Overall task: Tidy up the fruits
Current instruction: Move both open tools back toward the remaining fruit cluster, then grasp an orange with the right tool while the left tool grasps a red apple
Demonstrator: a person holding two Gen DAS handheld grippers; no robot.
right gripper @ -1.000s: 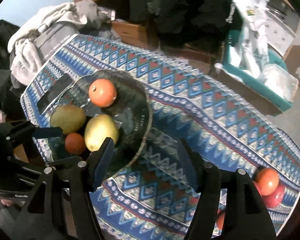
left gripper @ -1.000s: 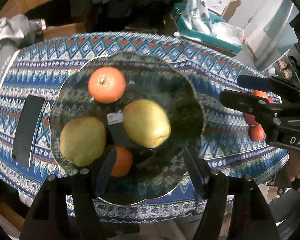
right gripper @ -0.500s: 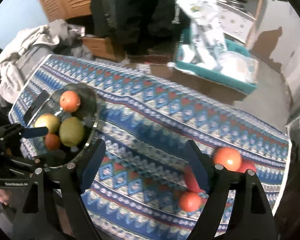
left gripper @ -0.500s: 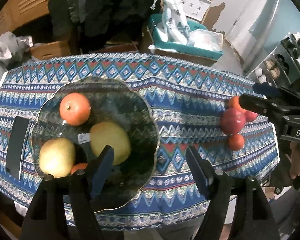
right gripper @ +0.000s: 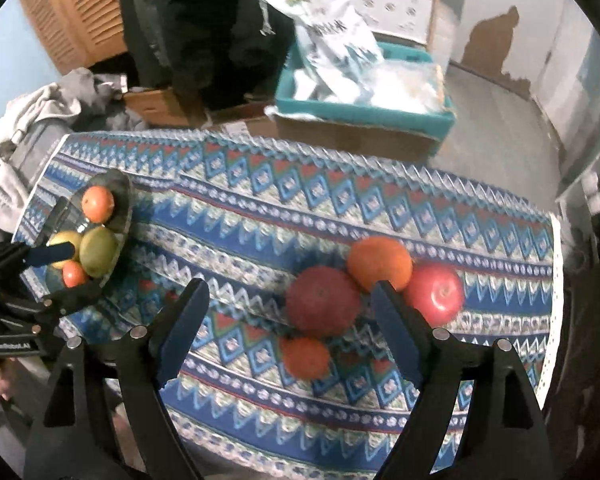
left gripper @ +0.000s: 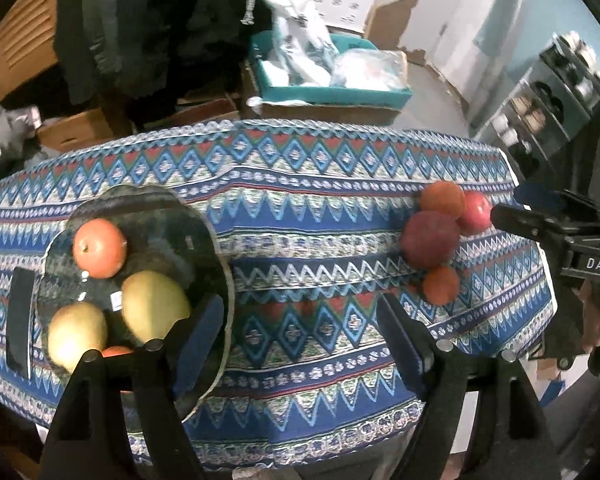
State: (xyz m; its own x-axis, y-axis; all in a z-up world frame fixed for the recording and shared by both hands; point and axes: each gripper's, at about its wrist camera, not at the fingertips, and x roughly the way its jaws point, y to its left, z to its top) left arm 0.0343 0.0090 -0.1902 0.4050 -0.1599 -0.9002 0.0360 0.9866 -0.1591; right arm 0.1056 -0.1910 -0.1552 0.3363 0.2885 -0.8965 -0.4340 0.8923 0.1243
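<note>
Four loose fruits (right gripper: 324,307) bunched near the table's (right gripper: 260,216) right edge; four more in the glass bowl (left gripper: 204,232) at the left end.
Both tongs spread and empty: right tongs (right gripper: 288,320) hovering over the cluster, left tongs (left gripper: 300,332) beside the bowl. Teal crate (right gripper: 364,114) behind the far edge.

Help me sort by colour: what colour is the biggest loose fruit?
Dark red fruit; right wrist view shows it best.

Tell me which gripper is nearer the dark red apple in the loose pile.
Right. The right gripper is open directly over the dark red apple; the left gripper hangs open mid-table, beside the glass plate.
</note>
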